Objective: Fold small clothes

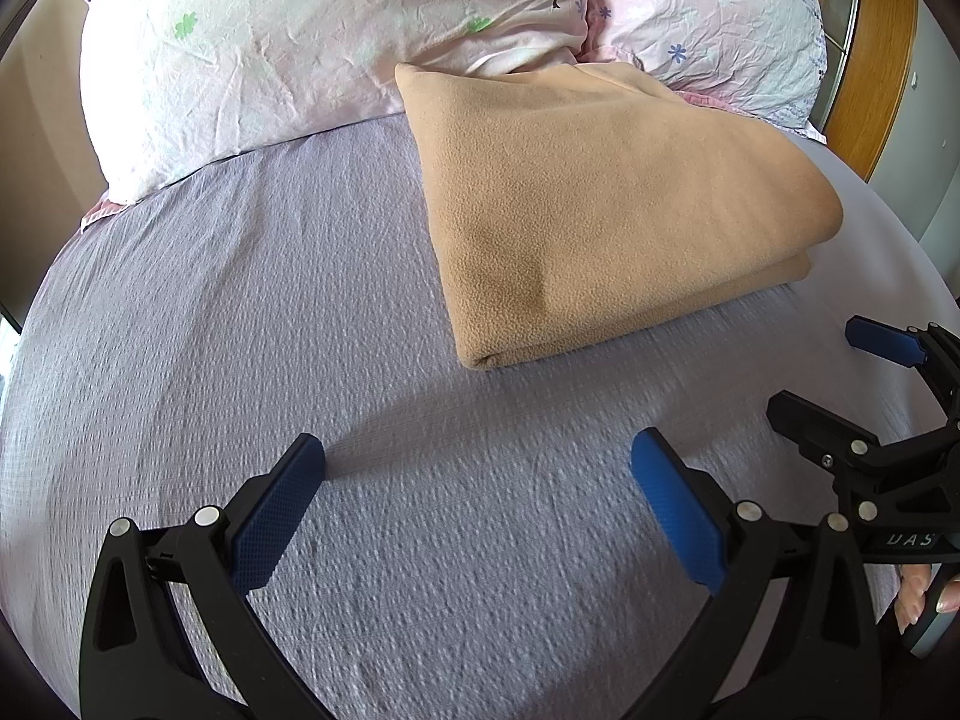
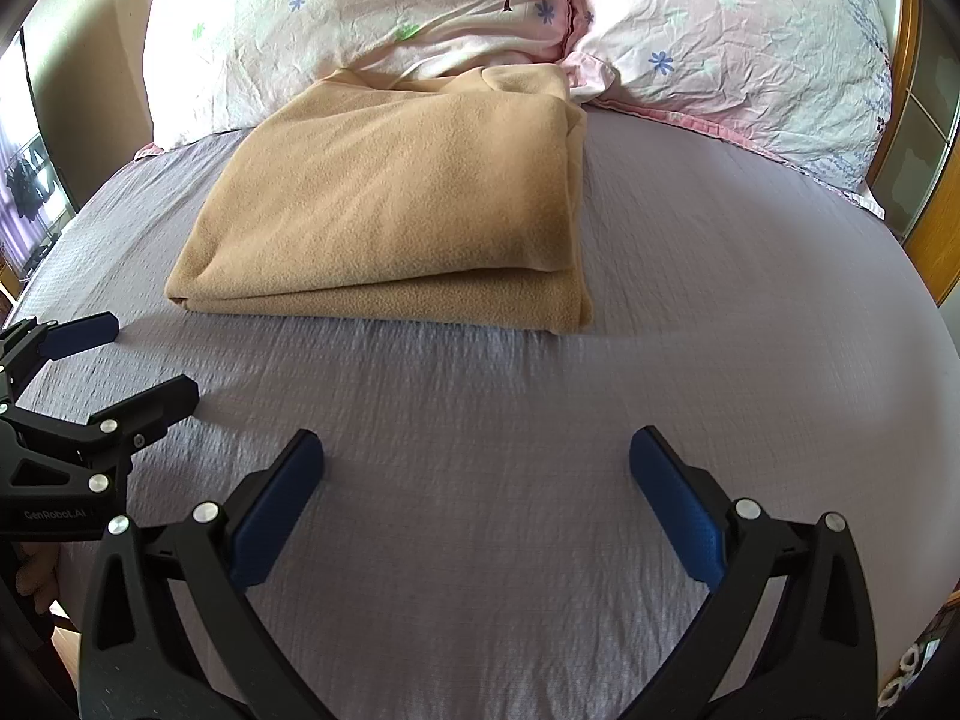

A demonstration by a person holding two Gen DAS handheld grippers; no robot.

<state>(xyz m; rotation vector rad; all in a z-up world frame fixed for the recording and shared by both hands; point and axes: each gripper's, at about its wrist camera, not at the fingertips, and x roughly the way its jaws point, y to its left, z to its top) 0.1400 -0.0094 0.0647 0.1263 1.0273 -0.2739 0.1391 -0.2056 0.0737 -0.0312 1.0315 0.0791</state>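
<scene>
The left gripper [image 1: 477, 468] is seen held wide apart above the lilac bed sheet [image 1: 240, 312], and nothing is gripped between its blue pads [image 1: 273, 516]. Whether the fingertips touch the sheet cannot be told from this view; a thin shadow line is seen just beside the left pad, so perhaps they are very near to it. The right gripper [image 2: 477, 465] is spread to about the same width over the same sheet [image 2: 750, 300], and it is also empty.

Each tool is caught at the edge of the other camera. In the left wrist view the right gripper [image 1: 834, 369] is shown at the right border with its fingers parted. In the right wrist view the left gripper [image 2: 129, 360] is shown at the left border, parted as well.

The tan fleece cloth [image 1: 600, 204] is laid on the sheet in a folded state, with several layers stacked and the edges showing at the near side. It is placed ahead of both tools, apart from them, and its far end is pressed against the two floral pillows [image 1: 300, 42] at the head of the bed. In the right wrist view the cloth [image 2: 396, 198] lies to the left of centre. A wooden frame [image 1: 870, 60] is seen behind the pillows at the right.
</scene>
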